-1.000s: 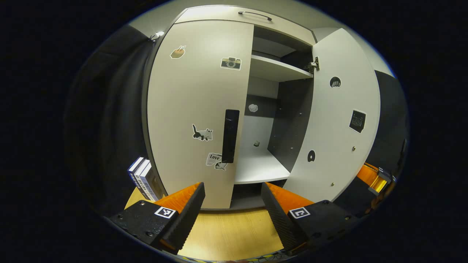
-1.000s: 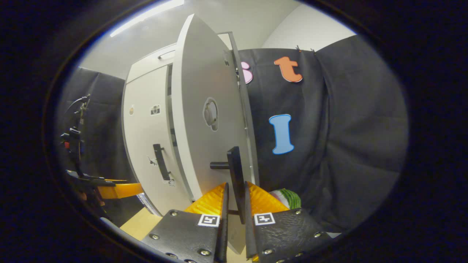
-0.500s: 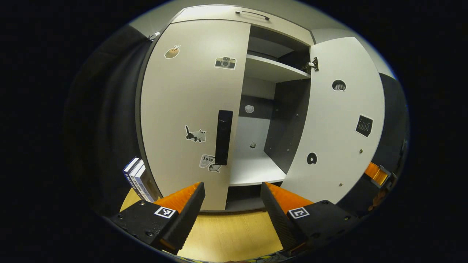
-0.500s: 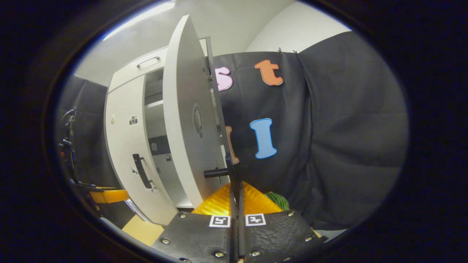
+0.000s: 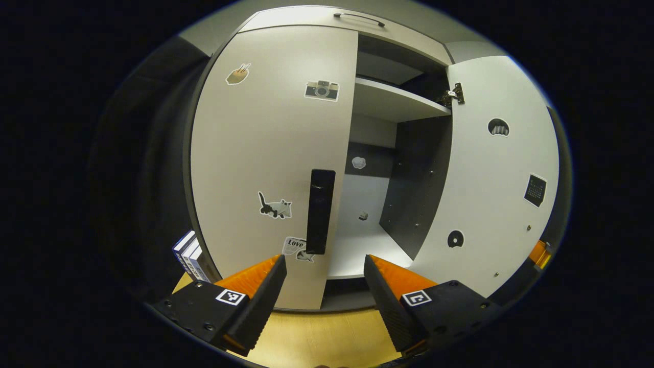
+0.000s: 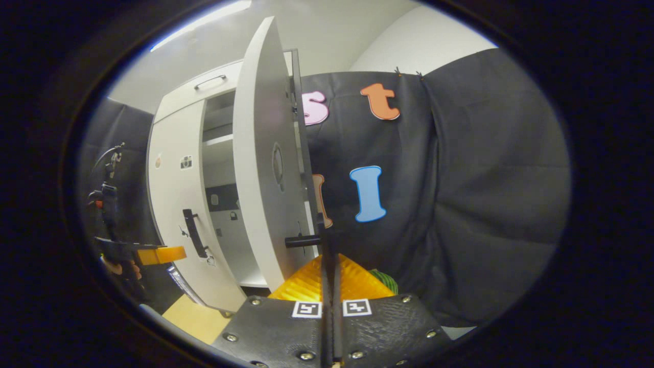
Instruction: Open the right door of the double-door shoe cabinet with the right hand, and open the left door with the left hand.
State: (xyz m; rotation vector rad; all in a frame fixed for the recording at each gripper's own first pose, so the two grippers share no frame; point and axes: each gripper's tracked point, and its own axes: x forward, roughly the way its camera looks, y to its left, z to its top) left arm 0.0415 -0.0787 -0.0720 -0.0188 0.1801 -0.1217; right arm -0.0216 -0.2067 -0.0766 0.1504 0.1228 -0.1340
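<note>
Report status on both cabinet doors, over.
Right gripper shut on right door handle, right door swung wide. Left gripper open, short of left door handle; left door closed. Nothing between.

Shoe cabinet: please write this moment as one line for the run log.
right door: open | right claw: shut on right door handle | left door: closed | left claw: open, facing left door handle, apart

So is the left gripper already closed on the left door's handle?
No: in the left gripper view the left gripper is open, short of the black handle on the shut left door.
</note>
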